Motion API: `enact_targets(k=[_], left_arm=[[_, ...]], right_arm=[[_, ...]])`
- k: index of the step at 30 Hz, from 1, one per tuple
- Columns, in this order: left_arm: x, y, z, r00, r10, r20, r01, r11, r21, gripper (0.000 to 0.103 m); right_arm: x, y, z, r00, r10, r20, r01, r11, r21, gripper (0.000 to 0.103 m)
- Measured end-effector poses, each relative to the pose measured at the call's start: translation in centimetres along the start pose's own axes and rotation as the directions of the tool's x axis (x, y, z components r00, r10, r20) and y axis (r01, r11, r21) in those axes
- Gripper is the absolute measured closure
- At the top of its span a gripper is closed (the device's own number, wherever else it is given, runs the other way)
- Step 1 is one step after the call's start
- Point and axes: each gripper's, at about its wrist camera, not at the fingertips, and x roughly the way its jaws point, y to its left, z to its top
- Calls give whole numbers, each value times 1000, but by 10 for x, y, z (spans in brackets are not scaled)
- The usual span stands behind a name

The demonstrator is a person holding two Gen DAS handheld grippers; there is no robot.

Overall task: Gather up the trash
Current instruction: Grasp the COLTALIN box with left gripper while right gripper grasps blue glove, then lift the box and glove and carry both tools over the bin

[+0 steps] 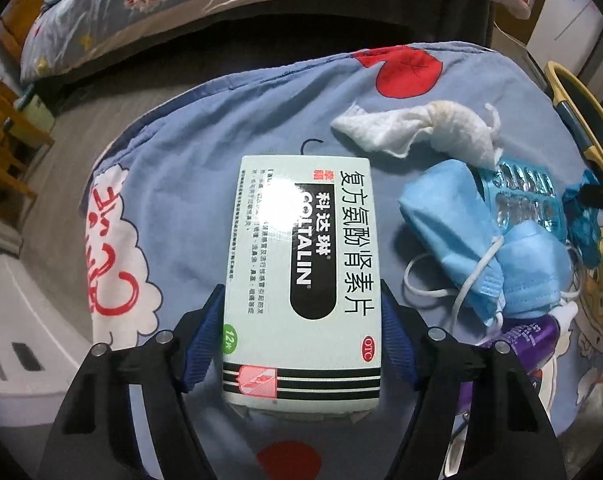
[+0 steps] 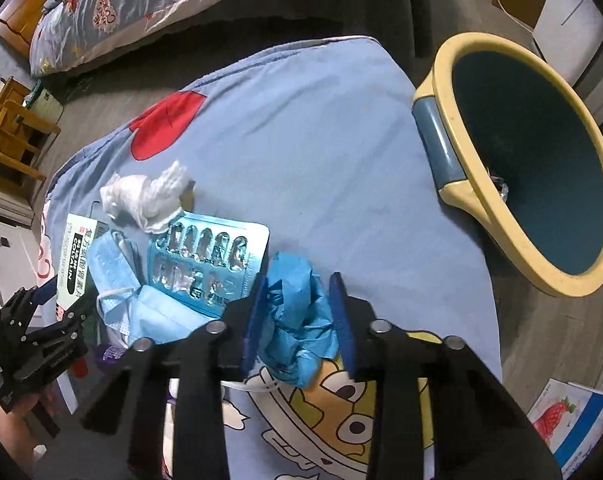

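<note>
gripping happens on both sides here. the left gripper (image 1: 303, 334) has its blue pads against the two long sides of the pale green medicine box (image 1: 303, 264), near the box's lower end in the centre of the left wrist view, so it appears clamped on the box. taking it across the narrow width makes sense: the flat card sides give the pads something firm to squeeze.

the right gripper (image 2: 297, 326) sits at lower centre of the right wrist view with its jaws drawn in around a crumpled blue glove (image 2: 297, 320); the pads press into the bunched material on both sides, so it holds the glove. a soft wad like that needs a tight close, which fits how near the pads stand to each other.

the rest of the trash lies in a loose heap on the blue cartoon bedspread (image 2: 321, 120): a wadded white tissue (image 2: 149, 196) at middle left of the right wrist view, an empty blister pack (image 2: 209, 260) just below it and touching the glove's left edge, and blue face masks (image 2: 133, 296) between the blister pack and the box. a purple tube (image 1: 529, 336) shows at lower right of the left wrist view, partly under the masks.

the yellow-rimmed bin (image 2: 453, 196) stands at the upper right of the right wrist view, just beside the bed's edge, mouth tilted toward the camera. it looks nearly empty, so the collecting seems to be at an early stage, with both items gripped but neither visibly lifted.
</note>
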Motion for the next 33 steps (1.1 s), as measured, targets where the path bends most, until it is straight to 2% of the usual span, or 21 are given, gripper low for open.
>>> enact_targets(k=[3, 8, 14, 18, 20, 27, 30, 33], left_arm=[[-6, 5, 5, 1000, 1, 17, -1, 1000, 0, 31], [-22, 10, 8, 998, -4, 55, 5, 1000, -13, 31], [-38, 13, 8, 997, -35, 73, 39, 998, -49, 31], [-46, 22, 8, 995, -49, 83, 56, 995, -84, 31], [-44, 21, 7, 996, -40, 75, 46, 996, -82, 31], [-20, 3, -1, 998, 64, 3, -65, 996, 62, 31], [-7, 0, -5, 996, 73, -56, -69, 994, 80, 29], [-5, -2, -7, 995, 77, -59, -71, 993, 90, 29]], right_arm=[[-11, 4, 5, 999, 26, 36, -25, 1000, -5, 82], [-37, 14, 14, 990, 72, 122, -67, 997, -43, 84], [-55, 15, 21, 982, 64, 175, -50, 995, -85, 84], [-53, 16, 24, 981, 73, 181, -60, 995, -78, 84], [-53, 14, 24, 981, 73, 182, -60, 995, -75, 84], [-52, 15, 23, 981, 79, 177, -66, 995, -76, 84], [-51, 15, 23, 982, 80, 173, -67, 995, -78, 84], [-51, 15, 24, 982, 82, 170, -69, 995, -76, 84]])
